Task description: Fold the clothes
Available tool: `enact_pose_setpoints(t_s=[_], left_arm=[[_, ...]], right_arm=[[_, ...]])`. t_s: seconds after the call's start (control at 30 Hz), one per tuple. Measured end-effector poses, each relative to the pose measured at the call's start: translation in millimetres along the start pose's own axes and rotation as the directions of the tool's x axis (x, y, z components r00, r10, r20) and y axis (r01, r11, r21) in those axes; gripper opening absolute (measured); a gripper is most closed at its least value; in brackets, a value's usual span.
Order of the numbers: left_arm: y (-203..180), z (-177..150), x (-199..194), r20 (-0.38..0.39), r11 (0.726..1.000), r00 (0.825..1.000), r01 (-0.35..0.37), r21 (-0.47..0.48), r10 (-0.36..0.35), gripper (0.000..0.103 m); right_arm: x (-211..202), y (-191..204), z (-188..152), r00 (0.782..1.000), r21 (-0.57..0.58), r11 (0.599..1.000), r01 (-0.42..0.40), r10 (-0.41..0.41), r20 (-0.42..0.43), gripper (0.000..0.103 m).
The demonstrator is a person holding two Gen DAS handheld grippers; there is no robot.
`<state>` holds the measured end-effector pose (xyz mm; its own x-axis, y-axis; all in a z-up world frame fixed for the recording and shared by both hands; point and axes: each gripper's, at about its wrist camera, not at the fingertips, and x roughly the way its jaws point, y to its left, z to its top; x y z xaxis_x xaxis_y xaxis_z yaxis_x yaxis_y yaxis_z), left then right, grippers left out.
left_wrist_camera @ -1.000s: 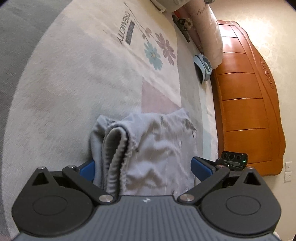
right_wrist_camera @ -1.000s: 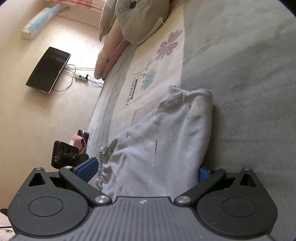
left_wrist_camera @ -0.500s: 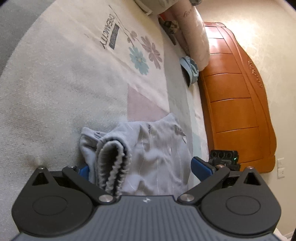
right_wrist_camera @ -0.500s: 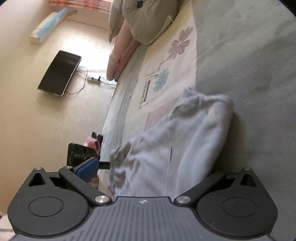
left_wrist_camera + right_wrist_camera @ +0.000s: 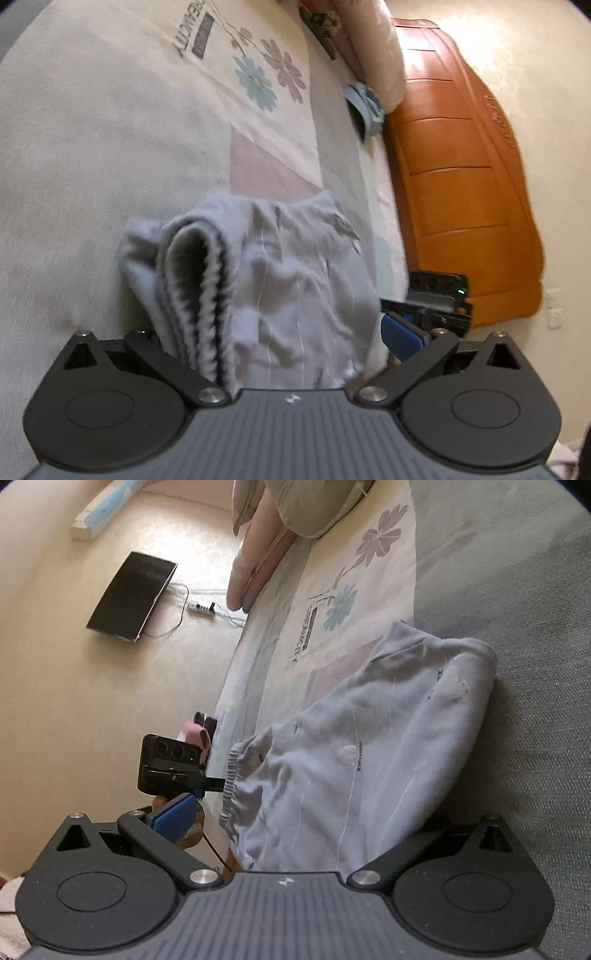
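A bedroom held the scene: a bed [image 5: 110, 155] under a pale flower-printed cover, an orange wooden headboard [image 5: 472, 192] at its far end, rolled pink bedding [image 5: 258, 568] beside it, and a dark flat screen [image 5: 129, 598] lying on the floor. On the bed lay a pale grey garment [image 5: 369, 757] with thin white stripes, folded over on itself, its ribbed elastic waistband [image 5: 199, 295] doubled at the near left corner.

The left tool [image 5: 273, 332] was spread wide, its jaws having just closed a little, the cloth lying between them; whether a pad pressed it could not be told. The right tool [image 5: 295, 819] also straddled the cloth, its state unclear.

The fabric looked light, soft and limp, likely to sag and slide. The thick waistband and stacked edges seemed the firmest places to pinch.
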<state>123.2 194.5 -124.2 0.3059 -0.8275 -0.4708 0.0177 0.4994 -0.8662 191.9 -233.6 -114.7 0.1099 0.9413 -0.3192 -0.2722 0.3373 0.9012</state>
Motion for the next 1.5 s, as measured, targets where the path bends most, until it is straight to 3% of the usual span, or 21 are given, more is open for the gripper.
enact_pose_setpoints(t_s=[0.07,0.13,0.17,0.3,0.4,0.47,0.5,0.53,0.57,0.63,0.7,0.8,0.93,1.27,1.4,1.5], left_arm=[[8,-3,-7,0.013,0.999,0.999,-0.029,-0.017,0.029,0.064],[18,-4,-11,0.023,0.997,0.998,-0.064,-0.053,0.065,0.047],[20,-3,-12,0.022,0.996,0.997,-0.069,-0.06,0.07,0.043],[17,-1,-7,0.02,0.996,0.996,-0.084,-0.036,0.085,0.043],[16,-5,-9,0.04,0.995,0.994,-0.1,-0.022,0.1,0.041],[16,-8,-10,0.053,0.993,0.992,-0.113,-0.019,0.114,0.033],[16,-10,-11,0.06,0.992,0.99,-0.123,-0.021,0.124,0.03],[17,-11,-11,0.065,0.991,0.989,-0.128,-0.026,0.13,0.028],[17,-12,-12,0.07,0.991,0.988,-0.133,-0.032,0.135,0.026],[19,-14,-13,0.08,0.989,0.986,-0.142,-0.043,0.145,0.026],[12,-17,-12,0.09,0.984,0.98,-0.177,-0.029,0.179,0.026],[0,-19,-11,0.104,0.971,0.966,-0.24,-0.001,0.238,0.025],[-23,-23,-10,0.115,0.95,0.947,-0.307,0.064,0.299,0.021],[-96,-13,3,0.141,0.921,0.943,-0.328,0.211,0.303,0.021],[-135,-4,28,0.123,0.9,0.946,-0.322,0.294,0.299,0.021],[-169,3,54,0.097,0.876,0.949,-0.314,0.367,0.299,0.021]], right_arm=[[-7,-4,-6,0.999,-0.023,0.999,-0.041,0.041,0.024,0.103],[-12,-10,-9,0.995,-0.02,0.997,-0.081,0.082,0.058,0.103],[-12,-11,-9,0.994,-0.01,0.996,-0.087,0.088,0.068,0.103],[-8,-4,-8,0.997,-0.046,0.998,-0.041,0.044,0.057,0.103],[1,10,-14,0.996,-0.139,0.987,0.085,-0.08,0.04,0.095],[5,17,-20,0.986,-0.202,0.965,0.164,-0.16,0.038,0.082],[1,13,-20,0.986,-0.188,0.968,0.163,-0.156,0.05,0.078],[-4,5,-18,0.986,-0.146,0.976,0.163,-0.156,0.063,0.063],[-10,-4,-15,0.984,-0.097,0.981,0.169,-0.162,0.076,0.039],[-18,-27,-11,0.98,0.03,0.985,0.171,-0.173,0.099,0.003],[-22,-34,-11,0.983,0.076,0.988,0.135,-0.144,0.116,0.004],[-16,-18,-14,0.969,0.02,0.975,0.22,-0.22,0.115,0.005],[-18,-9,-19,0.958,0.019,0.969,0.245,-0.245,0.151,0.008],[-53,33,-33,0.949,-0.095,0.971,0.22,-0.191,0.249,0.008],[-80,50,-43,0.932,-0.132,0.965,0.226,-0.175,0.318,0.008],[-113,52,-53,0.906,-0.133,0.962,0.237,-0.17,0.389,0.008]])
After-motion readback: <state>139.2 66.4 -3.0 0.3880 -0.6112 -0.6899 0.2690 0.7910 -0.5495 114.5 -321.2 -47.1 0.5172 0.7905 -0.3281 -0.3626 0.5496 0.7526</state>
